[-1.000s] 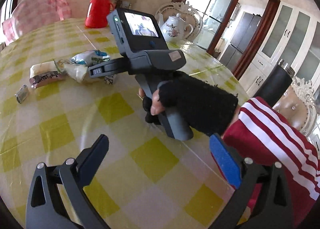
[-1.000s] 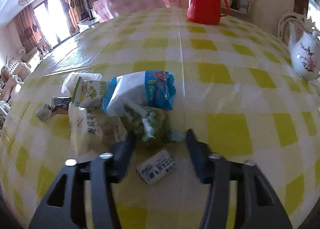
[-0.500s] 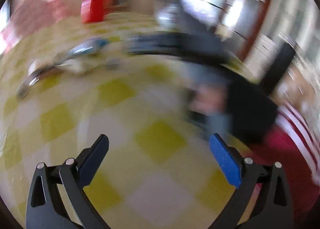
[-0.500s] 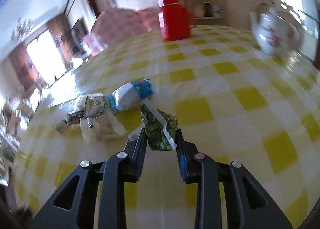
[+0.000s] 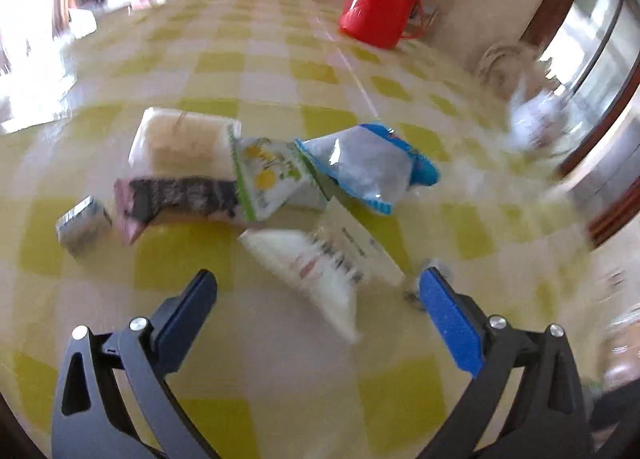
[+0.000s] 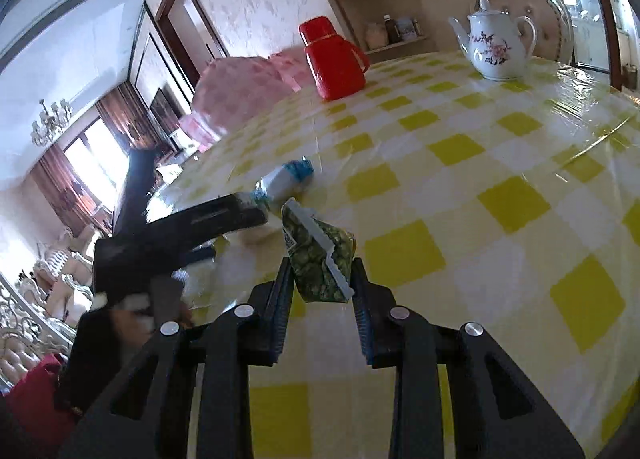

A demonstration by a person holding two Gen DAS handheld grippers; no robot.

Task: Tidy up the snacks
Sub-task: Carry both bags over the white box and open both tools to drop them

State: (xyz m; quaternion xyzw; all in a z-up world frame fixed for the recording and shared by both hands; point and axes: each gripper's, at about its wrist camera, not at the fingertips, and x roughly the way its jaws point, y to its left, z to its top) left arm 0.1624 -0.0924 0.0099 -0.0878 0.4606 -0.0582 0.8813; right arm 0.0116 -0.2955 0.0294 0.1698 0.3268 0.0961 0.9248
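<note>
Two grippers busy: right gripper clamped on green snack packet, frame centre, thin grip, could slip; left gripper spread wide over white packet, lower centre.

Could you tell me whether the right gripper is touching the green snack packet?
Touching: the right wrist view shows the right gripper with both pads pressed against the green snack packet, held clear of the table.

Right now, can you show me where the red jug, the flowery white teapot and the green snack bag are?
red plastic jug [image 6: 335, 63]: right wrist view, on its body.
flowery white china teapot [image 6: 498, 53]: right wrist view, on its belly.
green crinkly snack bag [image 6: 320, 259]: right wrist view, on its front.
</note>
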